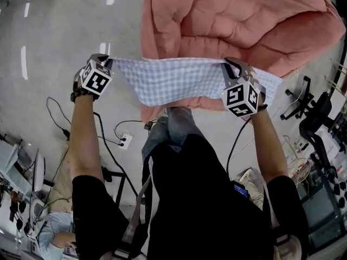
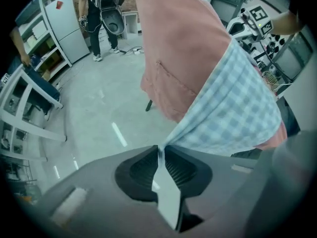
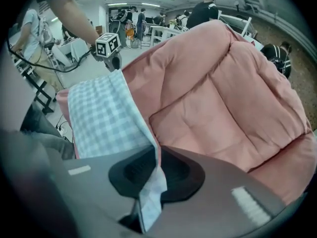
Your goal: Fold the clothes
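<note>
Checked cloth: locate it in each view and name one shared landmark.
Head view: cloth spans the upper middle, stretched wide.
Left gripper view: cloth fills the right of centre.
Right gripper view: cloth hangs left of centre.
Shared landmark: the pink quilt behind it in all three.

Pink quilt (image 1: 238, 26) blocks 12 to 2 o'clock, bulging just behind the checked cloth (image 1: 173, 77). The cloth is stretched between the left gripper (image 1: 104, 61) and right gripper (image 1: 231, 65), both clamped on it, so there is no way through the middle. Bare grey floor (image 1: 59, 31) at 10 to 11 o'clock is open. Cables (image 1: 105, 145) and a power strip (image 1: 126, 141) lie at 8 o'clock. Office chair (image 1: 319, 118) crowds 3 o'clock. Desk clutter (image 1: 21, 188) sits at 7 o'clock. Standing person (image 2: 94, 9) is well apart, across the floor.
</note>
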`<state>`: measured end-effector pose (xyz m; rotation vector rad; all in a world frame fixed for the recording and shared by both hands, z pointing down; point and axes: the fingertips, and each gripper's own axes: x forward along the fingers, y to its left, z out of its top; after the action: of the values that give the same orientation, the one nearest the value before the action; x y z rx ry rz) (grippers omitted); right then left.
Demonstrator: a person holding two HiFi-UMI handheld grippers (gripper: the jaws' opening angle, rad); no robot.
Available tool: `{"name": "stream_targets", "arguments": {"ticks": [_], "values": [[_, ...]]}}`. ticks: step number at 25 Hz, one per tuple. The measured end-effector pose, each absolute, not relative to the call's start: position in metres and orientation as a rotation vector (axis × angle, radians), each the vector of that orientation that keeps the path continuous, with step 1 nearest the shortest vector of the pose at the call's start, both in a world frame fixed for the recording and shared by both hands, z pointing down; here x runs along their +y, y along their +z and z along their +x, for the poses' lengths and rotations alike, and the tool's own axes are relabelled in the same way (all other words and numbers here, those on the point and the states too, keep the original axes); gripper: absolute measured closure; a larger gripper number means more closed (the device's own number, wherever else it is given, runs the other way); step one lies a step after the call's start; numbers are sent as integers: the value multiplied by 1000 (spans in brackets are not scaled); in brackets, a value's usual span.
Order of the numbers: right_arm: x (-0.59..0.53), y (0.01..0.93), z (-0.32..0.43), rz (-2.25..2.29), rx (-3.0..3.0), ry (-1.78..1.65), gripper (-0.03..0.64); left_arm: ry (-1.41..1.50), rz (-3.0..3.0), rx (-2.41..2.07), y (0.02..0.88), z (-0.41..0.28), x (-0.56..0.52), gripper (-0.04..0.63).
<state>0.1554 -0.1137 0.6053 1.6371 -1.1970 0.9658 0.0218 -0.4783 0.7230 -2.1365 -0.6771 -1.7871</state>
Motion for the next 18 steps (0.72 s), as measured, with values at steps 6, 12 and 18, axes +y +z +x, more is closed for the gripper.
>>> {"name": "stream_targets", "arguments": {"ticks": [6, 12, 18], "values": [[-115, 606, 151, 1626, -1198, 1002, 509, -1802, -2158, -522, 718, 10, -494, 523], [-112, 599, 145, 1594, -1165, 976, 484, -1750, -2254, -531, 688, 1, -473, 523], [-108, 587, 132, 1617, -1125, 941, 400, -1625, -2387, -519, 646, -16, -447, 523]]}}
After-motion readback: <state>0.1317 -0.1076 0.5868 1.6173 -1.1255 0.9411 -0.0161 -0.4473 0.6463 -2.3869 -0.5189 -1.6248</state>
